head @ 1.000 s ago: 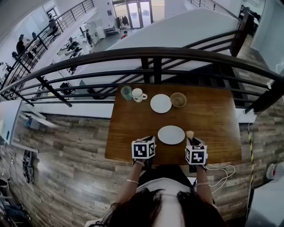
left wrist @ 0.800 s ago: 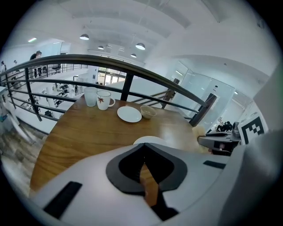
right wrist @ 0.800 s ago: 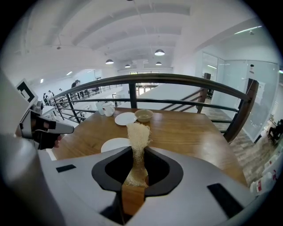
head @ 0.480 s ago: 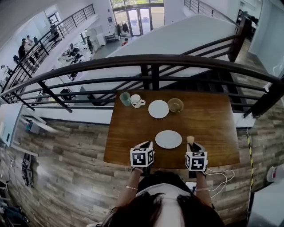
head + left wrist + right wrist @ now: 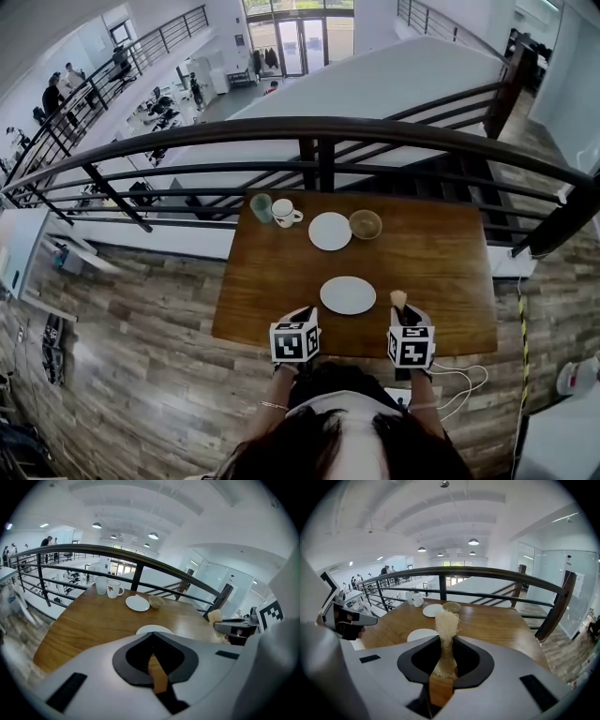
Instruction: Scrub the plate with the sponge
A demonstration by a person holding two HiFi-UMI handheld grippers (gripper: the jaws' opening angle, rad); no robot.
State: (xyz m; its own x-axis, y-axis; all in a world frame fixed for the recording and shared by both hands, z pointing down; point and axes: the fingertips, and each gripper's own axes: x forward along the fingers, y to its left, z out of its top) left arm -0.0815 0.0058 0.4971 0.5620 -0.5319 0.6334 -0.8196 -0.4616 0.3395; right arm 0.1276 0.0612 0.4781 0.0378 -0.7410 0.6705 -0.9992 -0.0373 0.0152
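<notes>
While the head view shows little more than their marker cubes, the right gripper view shows the right tongs (image 5: 443,641) pinching a pale, fibrous sponge (image 5: 446,620) upright, and the left gripper view shows the left tongs (image 5: 151,639) closed on nothing. Only that left view shows a reddish mark on the mug (image 5: 112,588). The plate (image 5: 348,294) lies on the desk (image 5: 441,253); both tongs have drawn back from it toward the near edge.

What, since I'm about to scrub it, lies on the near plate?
Nothing shows on the near plate: its face looks bare white from overhead. Fine stains are too small to tell.
</notes>
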